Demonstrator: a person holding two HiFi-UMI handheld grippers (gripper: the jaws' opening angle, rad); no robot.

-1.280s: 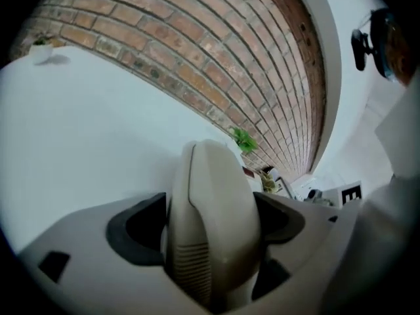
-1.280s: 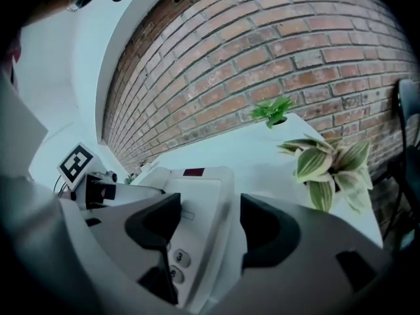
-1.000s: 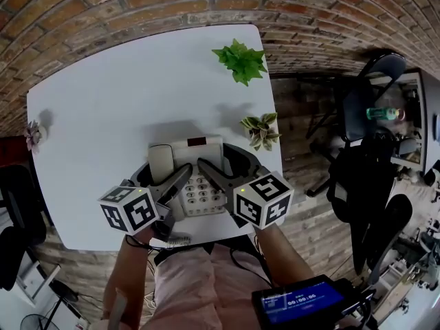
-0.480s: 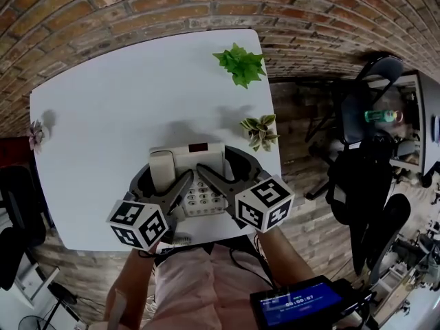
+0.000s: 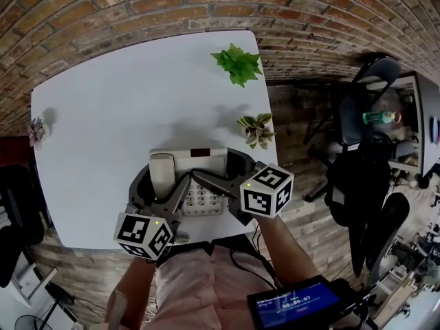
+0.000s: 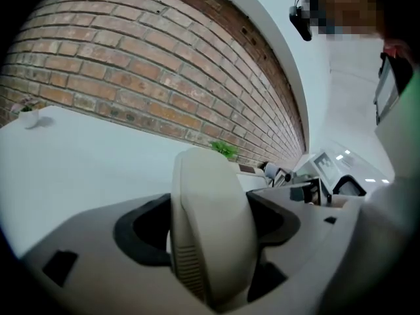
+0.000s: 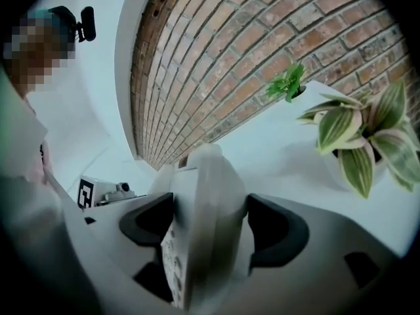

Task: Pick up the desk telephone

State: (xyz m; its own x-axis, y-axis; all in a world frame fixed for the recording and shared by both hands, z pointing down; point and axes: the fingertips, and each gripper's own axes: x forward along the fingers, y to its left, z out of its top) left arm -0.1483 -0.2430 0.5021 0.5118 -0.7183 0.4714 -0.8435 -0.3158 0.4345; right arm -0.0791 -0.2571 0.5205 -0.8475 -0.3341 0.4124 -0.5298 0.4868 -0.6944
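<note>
The cream desk telephone [image 5: 199, 158] sits near the front edge of the white table [image 5: 103, 115], its handset [image 5: 161, 172] on the left side. My left gripper [image 5: 161, 184] straddles the handset [image 6: 207, 189]; its jaws are closing and both black pads lie against the handset's sides. My right gripper [image 5: 218, 169] reaches over the phone's right part. In the right gripper view the phone body [image 7: 203, 195] stands edge-on between the jaws, keypad facing left. Those jaws [image 7: 211, 227] are opening, with the body nearly filling the gap.
A green plant [image 5: 239, 62] stands at the table's far right corner and a striped-leaf plant [image 5: 258, 129] sits just beyond my right gripper. A small pink plant [image 5: 34, 130] is at the left edge. The coiled cord [image 5: 180, 238] hangs at the front edge. Chairs [image 5: 364, 95] stand to the right.
My left gripper has rolled and risen, its jaws narrowing round the handset. The right gripper's jaws have spread wider about the phone's right side. The phone base has stayed put.
</note>
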